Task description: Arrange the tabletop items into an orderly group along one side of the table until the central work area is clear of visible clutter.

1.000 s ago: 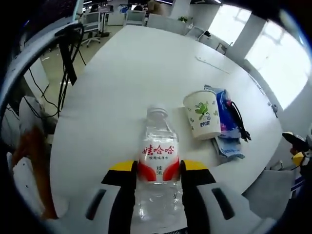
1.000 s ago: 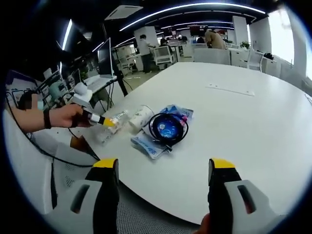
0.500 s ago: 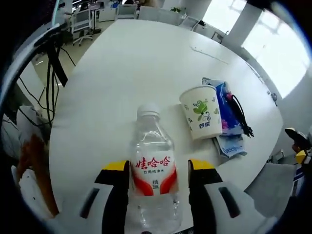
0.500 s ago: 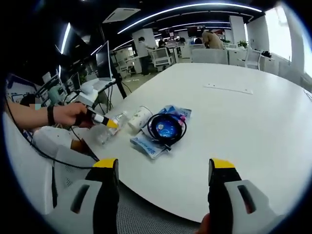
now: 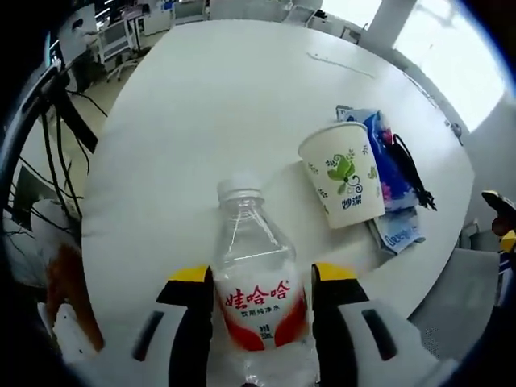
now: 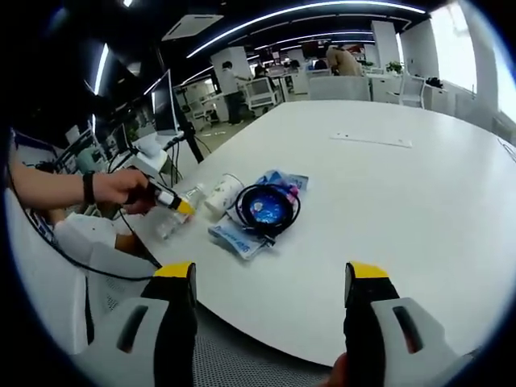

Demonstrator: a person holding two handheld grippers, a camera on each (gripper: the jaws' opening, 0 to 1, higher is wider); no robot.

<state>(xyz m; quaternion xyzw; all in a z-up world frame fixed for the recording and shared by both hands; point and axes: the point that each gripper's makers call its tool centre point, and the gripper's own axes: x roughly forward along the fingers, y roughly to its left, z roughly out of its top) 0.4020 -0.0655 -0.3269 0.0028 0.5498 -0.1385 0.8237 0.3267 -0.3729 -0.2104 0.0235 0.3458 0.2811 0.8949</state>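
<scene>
A clear water bottle (image 5: pixel 258 282) with a red-and-white label sits between the jaws of my left gripper (image 5: pixel 263 282), cap pointing away from me. The jaws stand slightly wider than the bottle, so the gripper is open. To the bottle's right are a white paper cup (image 5: pixel 347 184) with a green print, blue packets (image 5: pixel 389 234) and a black cable (image 5: pixel 413 173). In the right gripper view the same group sits near the table's left edge: bottle (image 6: pixel 171 221), cup (image 6: pixel 218 193), coiled cable (image 6: pixel 266 210), packets (image 6: pixel 232 235). My right gripper (image 6: pixel 270 282) hangs open off the table's near edge.
The white table (image 6: pixel 403 201) stretches wide and bare beyond the group, with a thin white strip (image 6: pixel 371 141) far out. A hand (image 6: pixel 121 189) holds the left gripper (image 6: pixel 179 205). Desks, chairs and people stand behind. Cables (image 5: pixel 56 145) hang beside the table's left edge.
My left gripper's jaws have spread off the bottle they were squeezing. The left view has tipped toward the table. The right gripper stays open and nearly still.
</scene>
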